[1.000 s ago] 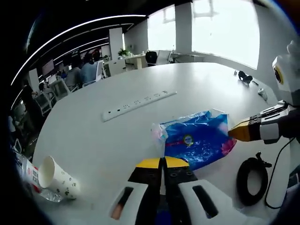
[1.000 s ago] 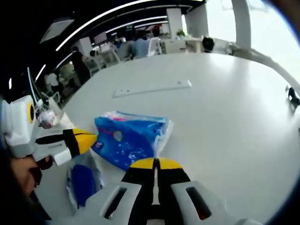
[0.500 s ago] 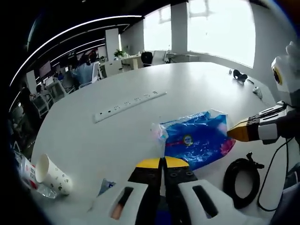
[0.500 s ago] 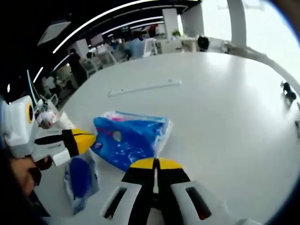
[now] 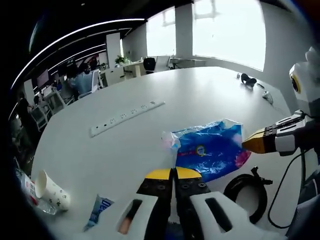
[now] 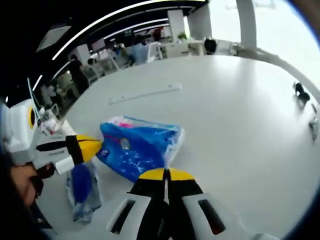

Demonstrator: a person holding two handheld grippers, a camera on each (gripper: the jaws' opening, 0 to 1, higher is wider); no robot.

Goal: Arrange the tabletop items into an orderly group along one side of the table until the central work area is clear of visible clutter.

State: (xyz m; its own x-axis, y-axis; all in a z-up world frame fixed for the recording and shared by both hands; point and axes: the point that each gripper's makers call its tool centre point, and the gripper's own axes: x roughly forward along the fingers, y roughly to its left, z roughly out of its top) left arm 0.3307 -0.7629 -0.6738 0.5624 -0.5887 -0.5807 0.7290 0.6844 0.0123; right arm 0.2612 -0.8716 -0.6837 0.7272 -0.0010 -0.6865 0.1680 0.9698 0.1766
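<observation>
progress: early by the look of it; items lie scattered, no orderly group along one side yet.
blue pack [image 5: 212, 152]: soft blue plastic pack, looks like tissues, lies flat on the white counter [image 5: 200, 95] between the two tools, in the central area.
left hand-held gripper [image 5: 173, 173]: yellow-tipped jaws pressed together with no visible gap, at the pack's near edge; whether they pinch the wrapper cannot be told.
right hand-held gripper [image 6: 165, 174]: jaws likewise closed up, tips at the clear wrapper end of the pack; a grip on it cannot be confirmed. In the left gripper view its yellow tip sits at the pack's right side.
small blue sachet [image 6: 81, 189]: flat on the counter just beside the pack, near the left tool.
paper cup [image 5: 50, 190]: tipped on its side near the counter edge, well apart from the pack, with a crushed plastic bottle [image 5: 30, 195] touching it.
blue-white wrapper [image 5: 99, 210]: loose on the counter between cup and left tool.
power strip [image 5: 126, 117]: long white strip across the middle of the counter.
black cable coil [image 5: 245, 192]: near edge, just beside the pack.
far items [image 5: 247, 80]: small dark things at the far side, too small to name.
left to do: judged, nearly all of it; pack, sachet, cup, bottle and wrapper need gathering to one side.
</observation>
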